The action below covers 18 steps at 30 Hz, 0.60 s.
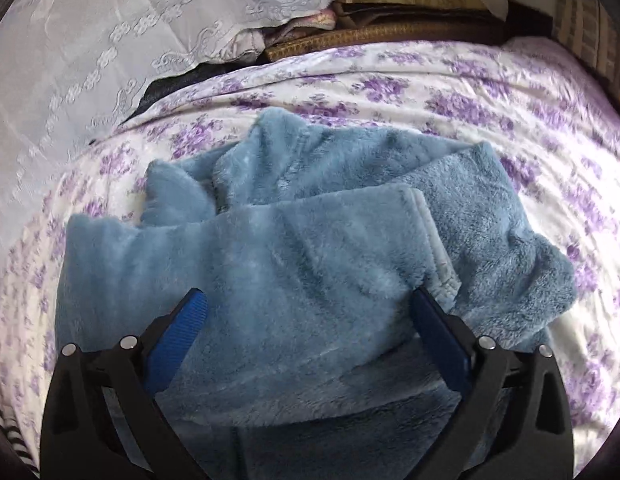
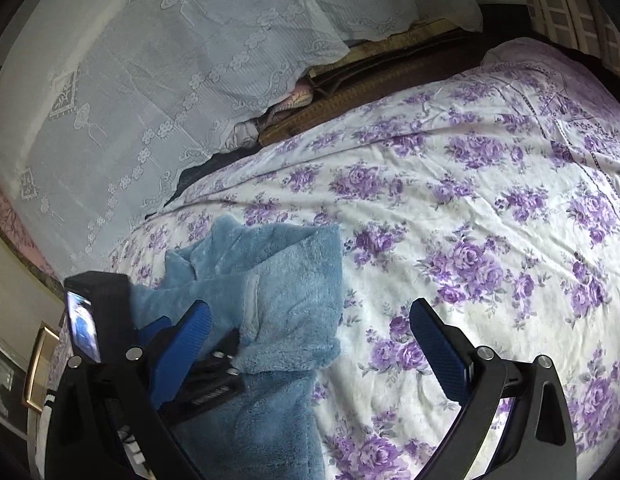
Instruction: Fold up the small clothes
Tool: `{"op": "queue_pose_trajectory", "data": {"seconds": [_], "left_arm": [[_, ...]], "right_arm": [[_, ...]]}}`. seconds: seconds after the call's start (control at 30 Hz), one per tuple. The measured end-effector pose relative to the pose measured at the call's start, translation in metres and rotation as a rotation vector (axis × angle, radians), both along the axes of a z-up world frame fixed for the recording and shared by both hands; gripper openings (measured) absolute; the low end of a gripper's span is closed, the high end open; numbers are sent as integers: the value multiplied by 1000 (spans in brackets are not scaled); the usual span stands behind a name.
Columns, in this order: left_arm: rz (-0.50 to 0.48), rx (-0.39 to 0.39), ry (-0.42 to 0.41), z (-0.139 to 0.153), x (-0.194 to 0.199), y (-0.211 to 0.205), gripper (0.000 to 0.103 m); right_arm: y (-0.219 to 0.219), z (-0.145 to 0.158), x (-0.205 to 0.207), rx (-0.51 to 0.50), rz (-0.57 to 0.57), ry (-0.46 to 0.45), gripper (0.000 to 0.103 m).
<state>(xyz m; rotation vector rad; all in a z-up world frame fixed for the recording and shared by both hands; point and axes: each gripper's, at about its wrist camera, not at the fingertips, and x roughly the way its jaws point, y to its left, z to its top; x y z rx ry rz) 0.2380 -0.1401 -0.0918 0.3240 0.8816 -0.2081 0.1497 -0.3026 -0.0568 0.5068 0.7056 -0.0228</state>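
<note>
A fluffy blue garment point(image 1: 302, 248) lies rumpled and partly folded on the purple-flowered bedspread point(image 1: 470, 92). A folded layer with a pale hem crosses its middle. My left gripper point(image 1: 310, 300) hovers directly over it, open, with blue pads spread wide and the fleece showing between them. In the right wrist view the same garment point(image 2: 278, 292) sits at lower left. My right gripper point(image 2: 310, 320) is open above the garment's right edge and the bedspread point(image 2: 490, 220). The left gripper's body point(image 2: 106, 312) shows at the left of that view, over the garment.
A white lace cloth point(image 1: 90, 60) covers a pile at the back left, with dark fabric and a brown woven edge point(image 1: 370, 36) behind the bed. Open bedspread stretches to the right point(image 2: 510, 280). A framed object point(image 2: 38, 364) stands at the far left.
</note>
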Motion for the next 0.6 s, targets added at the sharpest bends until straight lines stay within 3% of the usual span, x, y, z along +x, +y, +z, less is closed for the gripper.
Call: {"op": "queue_pose_trajectory", "data": {"seconds": [0.13, 0.3, 0.37, 0.4, 0.43, 0.47, 0.53, 0.6], "left_arm": [[-74, -25, -47, 7, -17, -2, 98], [-115, 87, -93, 0, -23, -31, 98], [-97, 121, -49, -13, -13, -34, 96], [-94, 81, -19, -14, -8, -29, 93], [-93, 30, 5, -10, -4, -21, 72], [-87, -25, 25, -4, -1, -10, 43], [-55, -78, 47, 5, 6, 9, 13], [-30, -188, 87, 17, 13, 38, 8]], "right_arm": [[6, -1, 0, -13, 12, 5, 100], [9, -1, 0, -27, 8, 2, 100], [7, -3, 1, -21, 3, 8, 100], [5, -4, 1, -16, -1, 10, 100], [2, -4, 0, -8, -6, 10, 100], [0, -4, -1, -3, -10, 8, 100], [-4, -3, -2, 5, -21, -2, 100], [-4, -2, -4, 8, -17, -11, 99]]}}
